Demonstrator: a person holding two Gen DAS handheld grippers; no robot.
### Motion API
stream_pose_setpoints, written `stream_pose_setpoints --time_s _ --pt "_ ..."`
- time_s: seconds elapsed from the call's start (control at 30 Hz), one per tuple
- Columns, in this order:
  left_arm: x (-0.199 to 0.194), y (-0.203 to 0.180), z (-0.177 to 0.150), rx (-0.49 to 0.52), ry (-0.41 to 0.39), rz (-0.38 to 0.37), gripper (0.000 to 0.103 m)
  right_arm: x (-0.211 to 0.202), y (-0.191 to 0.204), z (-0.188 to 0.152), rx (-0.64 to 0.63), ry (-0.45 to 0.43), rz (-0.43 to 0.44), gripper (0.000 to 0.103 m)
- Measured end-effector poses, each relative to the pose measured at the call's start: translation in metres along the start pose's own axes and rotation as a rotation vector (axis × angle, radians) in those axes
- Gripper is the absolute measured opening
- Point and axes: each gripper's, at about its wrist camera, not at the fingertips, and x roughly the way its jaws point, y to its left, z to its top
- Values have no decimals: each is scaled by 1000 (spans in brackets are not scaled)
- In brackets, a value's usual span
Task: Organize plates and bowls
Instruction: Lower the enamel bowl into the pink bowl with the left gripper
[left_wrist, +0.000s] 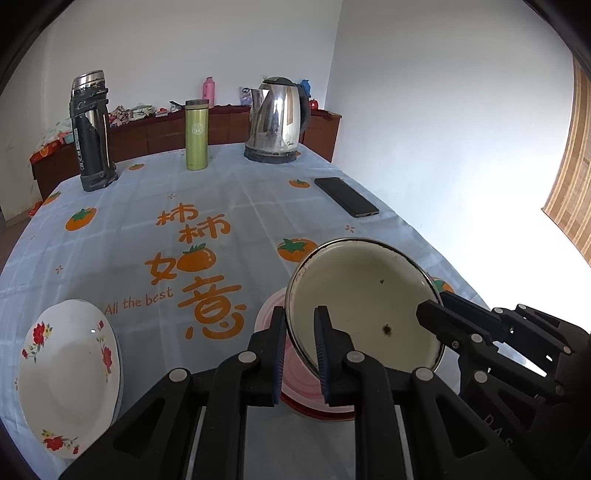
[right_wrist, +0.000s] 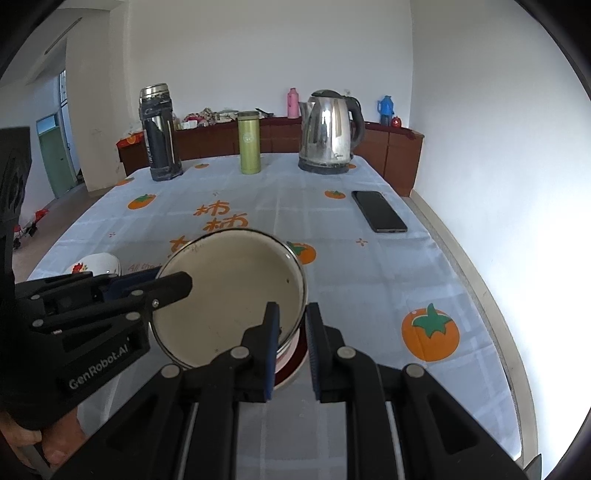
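A cream enamel bowl (left_wrist: 364, 299) with a dark rim is held tilted above a pink plate (left_wrist: 295, 376) near the table's front edge. My left gripper (left_wrist: 301, 314) is shut on the bowl's left rim. My right gripper (right_wrist: 291, 310) is shut on its right rim; it also shows in the left wrist view (left_wrist: 436, 306). The bowl (right_wrist: 229, 291) and the pink plate (right_wrist: 291, 358) show in the right wrist view, as does the left gripper (right_wrist: 173, 280). A white floral bowl (left_wrist: 66, 376) lies tilted at the left, apart from both grippers.
At the back of the table (left_wrist: 236, 206) stand a dark thermos (left_wrist: 90, 129), a green bottle (left_wrist: 196, 134) and a steel kettle (left_wrist: 277, 120). A black phone (left_wrist: 345, 196) lies at the right. A wooden cabinet (right_wrist: 369, 144) is behind the table.
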Motion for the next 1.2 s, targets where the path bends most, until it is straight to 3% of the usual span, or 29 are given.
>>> stream_pose_setpoints --time_s 1.2 --pt "24 2 1 -3 70 9 17 36 -6 -1 -12 111 7 16"
